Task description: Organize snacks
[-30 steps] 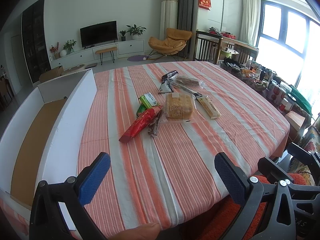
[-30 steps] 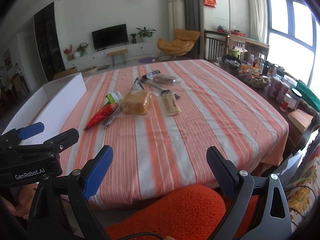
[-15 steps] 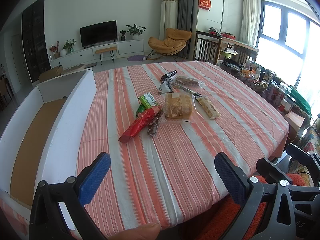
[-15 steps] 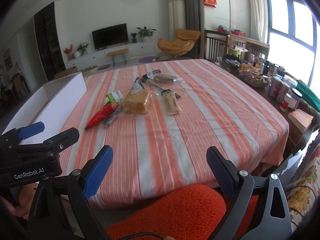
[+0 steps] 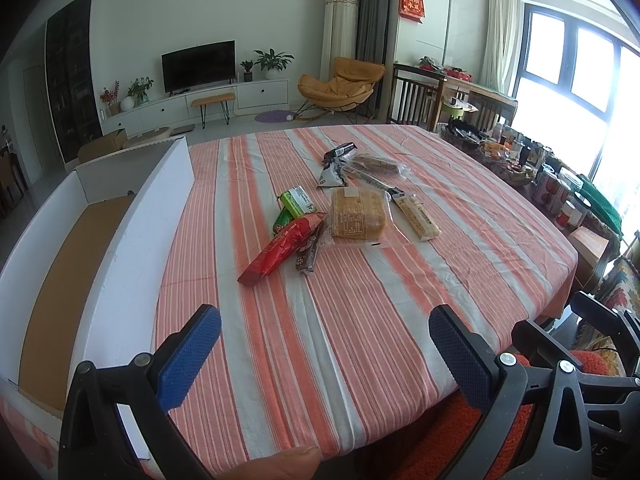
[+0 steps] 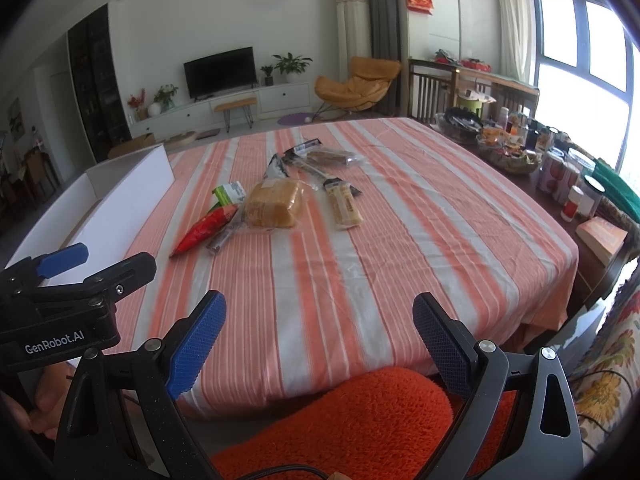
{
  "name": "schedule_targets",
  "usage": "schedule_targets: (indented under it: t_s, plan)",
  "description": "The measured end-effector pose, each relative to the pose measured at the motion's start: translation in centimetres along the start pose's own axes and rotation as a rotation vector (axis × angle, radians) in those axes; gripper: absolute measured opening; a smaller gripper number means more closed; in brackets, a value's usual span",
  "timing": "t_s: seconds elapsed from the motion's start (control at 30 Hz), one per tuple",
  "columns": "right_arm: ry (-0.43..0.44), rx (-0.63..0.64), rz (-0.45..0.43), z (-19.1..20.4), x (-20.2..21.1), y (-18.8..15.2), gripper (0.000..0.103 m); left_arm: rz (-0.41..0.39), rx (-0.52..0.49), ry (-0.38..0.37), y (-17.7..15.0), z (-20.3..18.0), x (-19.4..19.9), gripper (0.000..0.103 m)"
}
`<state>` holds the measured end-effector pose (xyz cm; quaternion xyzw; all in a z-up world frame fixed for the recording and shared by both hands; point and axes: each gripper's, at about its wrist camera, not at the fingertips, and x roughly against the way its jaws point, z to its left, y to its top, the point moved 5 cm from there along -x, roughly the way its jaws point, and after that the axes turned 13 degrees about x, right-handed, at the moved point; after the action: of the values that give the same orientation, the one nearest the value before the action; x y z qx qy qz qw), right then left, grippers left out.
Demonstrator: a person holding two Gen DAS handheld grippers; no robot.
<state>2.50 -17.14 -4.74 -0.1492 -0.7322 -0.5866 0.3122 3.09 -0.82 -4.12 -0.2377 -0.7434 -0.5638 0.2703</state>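
Note:
Several wrapped snacks lie in a cluster mid-table: a red packet (image 5: 282,247), a green packet (image 5: 295,205), a bagged bread loaf (image 5: 357,213), a pale bar (image 5: 417,217) and a dark bar (image 5: 309,250). The same loaf (image 6: 273,203) and red packet (image 6: 204,229) show in the right wrist view. My left gripper (image 5: 325,354) is open over the table's near edge, well short of the snacks. My right gripper (image 6: 319,342) is open too, held at the near edge with nothing between its fingers. A white open box (image 5: 132,236) stands along the table's left side.
The striped tablecloth (image 5: 360,320) covers the table. An orange cushion (image 6: 352,416) sits below the near edge. Jars, cans and baskets (image 6: 560,176) crowd a side surface at the right. A fingertip (image 5: 280,462) shows at the bottom of the left wrist view.

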Motion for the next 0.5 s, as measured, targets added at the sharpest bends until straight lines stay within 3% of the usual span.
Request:
schedule_targets:
  t_s: [0.5]
  plan:
    - [0.002,-0.001,0.001,0.08,-0.05,-0.05,0.096,0.003,0.004,-0.001,0.10,0.29,-0.01,0.103]
